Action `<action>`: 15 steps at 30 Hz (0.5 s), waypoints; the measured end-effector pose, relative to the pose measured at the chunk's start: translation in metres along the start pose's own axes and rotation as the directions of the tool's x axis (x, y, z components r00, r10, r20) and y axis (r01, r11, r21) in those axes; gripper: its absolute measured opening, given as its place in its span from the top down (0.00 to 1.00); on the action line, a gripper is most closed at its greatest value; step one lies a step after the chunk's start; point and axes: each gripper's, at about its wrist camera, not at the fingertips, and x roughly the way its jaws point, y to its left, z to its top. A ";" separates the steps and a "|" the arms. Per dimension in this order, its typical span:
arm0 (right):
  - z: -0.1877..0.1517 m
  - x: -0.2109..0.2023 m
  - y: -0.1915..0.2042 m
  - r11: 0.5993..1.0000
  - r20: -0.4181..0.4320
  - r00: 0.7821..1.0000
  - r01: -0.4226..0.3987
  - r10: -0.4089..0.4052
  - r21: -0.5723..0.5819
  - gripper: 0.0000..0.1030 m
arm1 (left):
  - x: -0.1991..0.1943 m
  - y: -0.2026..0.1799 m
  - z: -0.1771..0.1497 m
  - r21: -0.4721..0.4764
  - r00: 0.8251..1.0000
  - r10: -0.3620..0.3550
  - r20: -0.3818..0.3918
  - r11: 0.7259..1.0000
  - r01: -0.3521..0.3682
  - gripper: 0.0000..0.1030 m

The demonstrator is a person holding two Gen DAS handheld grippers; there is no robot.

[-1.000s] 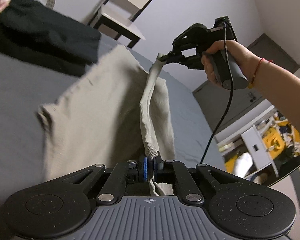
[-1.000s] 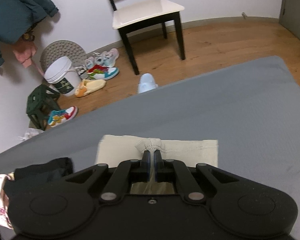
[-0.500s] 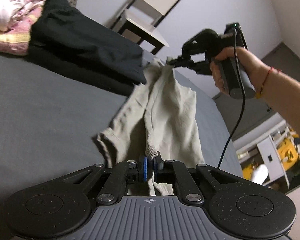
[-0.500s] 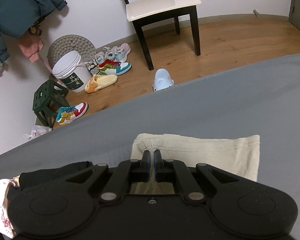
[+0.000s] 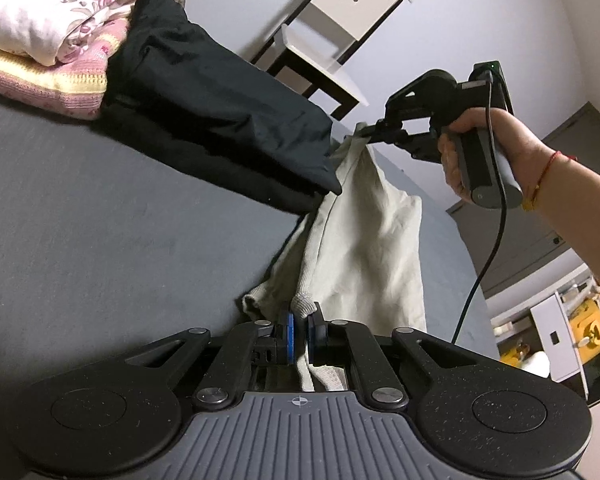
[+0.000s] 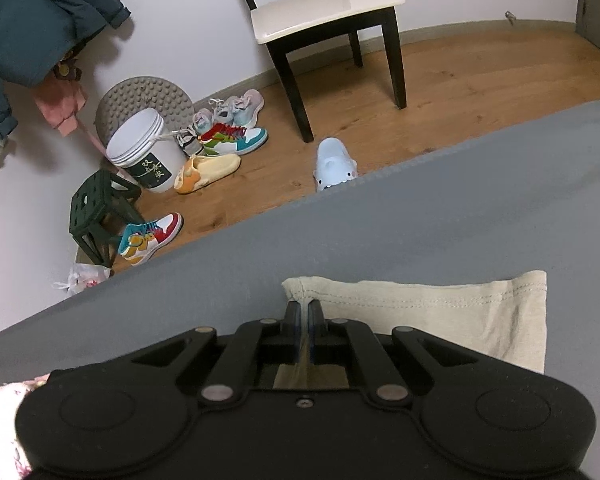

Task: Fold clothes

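L gripper [image 5: 299,322]: jaws pressing together, pinching ribbed hem corner of the beige garment [image 5: 364,240] at near end. R gripper [image 5: 367,133]: held in person's hand [image 5: 484,152], jaws pressing together, pinching far corner of same garment; in R wrist view the R gripper [image 6: 303,320] is biting the stitched hem edge, cloth showing between the fingers. Beige garment: hanging stretched betw. the 2 grippers, raised at both pinched ends, lower folds sagging onto the grey bed [image 5: 100,240]; bunched and creased along its length, one side tucking under edge of the black garment [image 5: 220,108]. Black garment: lying folded on bed, L of beige one, touching it. Beyond it: pink/yellow knitted item [image 5: 40,76] w/ floral white cloth [image 5: 52,12] sitting on top, both on bed. Cable [image 5: 484,248] trailing down from R gripper handle; red string sitting on the wrist [image 5: 548,172]. Off bed, R wrist view: chair [image 6: 324,8] w/ cream seat and dark legs standing on wood floor [image 6: 460,80]; white bucket [image 6: 144,152], green stool [image 6: 100,212], assorted shoes [image 6: 228,136], blue slipper [image 6: 334,164] lying near bed edge; dark teal jacket [image 6: 32,20] hanging on wall, upper L.
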 end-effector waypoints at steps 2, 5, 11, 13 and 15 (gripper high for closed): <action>0.000 0.003 -0.001 1.000 -0.001 1.000 0.009 -0.009 0.000 0.96 | 0.000 0.001 -0.002 -0.008 1.000 0.007 -0.007 1.000 -0.007 0.94; -0.002 0.010 -0.003 1.000 -0.002 1.000 0.011 -0.011 0.021 0.95 | 0.003 0.001 -0.002 -0.012 1.000 0.014 -0.017 1.000 -0.014 0.94; -0.008 0.021 -0.010 0.998 0.001 1.000 0.008 -0.008 0.063 0.95 | 0.000 -0.005 0.004 0.023 0.999 0.033 -0.014 0.999 -0.033 0.94; -0.011 0.023 -0.012 0.997 0.009 1.000 0.001 -0.001 0.077 0.93 | -0.002 -0.007 0.006 0.038 0.999 0.041 -0.012 0.998 -0.041 0.94; -0.012 0.024 -0.016 0.995 0.020 0.999 -0.035 0.033 0.098 0.80 | -0.003 -0.009 0.008 0.054 0.999 0.050 -0.010 0.997 -0.049 0.94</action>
